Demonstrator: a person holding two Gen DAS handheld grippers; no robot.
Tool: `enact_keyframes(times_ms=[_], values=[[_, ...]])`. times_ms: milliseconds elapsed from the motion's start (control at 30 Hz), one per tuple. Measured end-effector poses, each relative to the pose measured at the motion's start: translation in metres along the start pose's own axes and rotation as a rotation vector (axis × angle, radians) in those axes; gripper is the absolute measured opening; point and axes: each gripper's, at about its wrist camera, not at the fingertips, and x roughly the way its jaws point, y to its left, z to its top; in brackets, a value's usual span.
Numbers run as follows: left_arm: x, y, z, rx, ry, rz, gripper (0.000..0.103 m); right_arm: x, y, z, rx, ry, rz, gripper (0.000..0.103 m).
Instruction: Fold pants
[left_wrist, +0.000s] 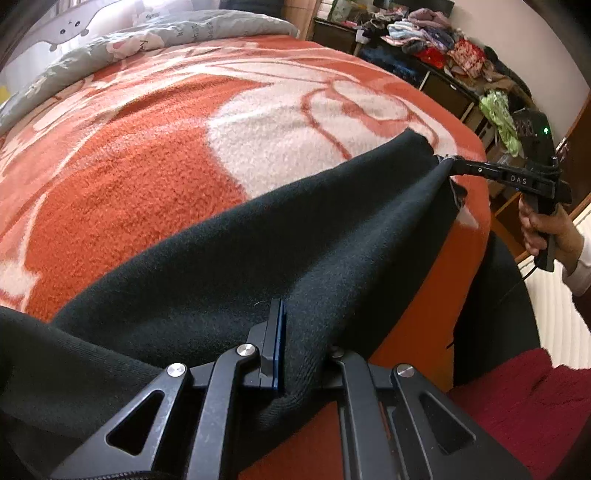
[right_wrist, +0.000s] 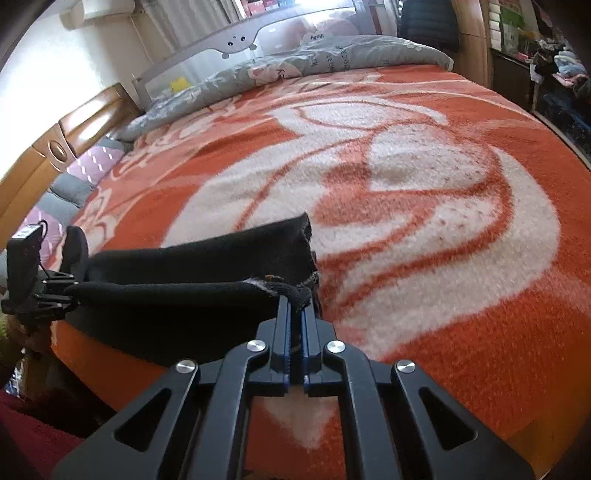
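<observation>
Between both claws, black pants (left_wrist: 258, 236) stretched taut

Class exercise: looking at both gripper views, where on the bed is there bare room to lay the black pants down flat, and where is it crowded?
Free: the wide orange-and-white blanket between the black pants at the near edge and the grey quilt at the far side. Crowded: the near edge, where the left gripper and right gripper clamp the pants.

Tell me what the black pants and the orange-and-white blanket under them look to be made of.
Black pants: thick matte knit, probably fleece or sweatshirt cotton; ribbed edge near the left tool, frayed hem at the right tool. Blanket: plush, fuzzy pile, likely synthetic fleece or wool blend; fibres stand up visibly.
</observation>
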Motion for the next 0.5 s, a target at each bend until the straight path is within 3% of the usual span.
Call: enact_keyframes(times_ms=[267,500], values=[[0.008,-0.002,-0.006,-0.019,0.015,0.006,0.009,0.006,0.003,-0.019,-0.005,0.062,-0.057,0.005],[-0.009,-0.008,-0.015,-0.063,0.014,0.013,0.046,-0.013,-0.009,-0.031,0.152,0.064,-0.034,0.005]])
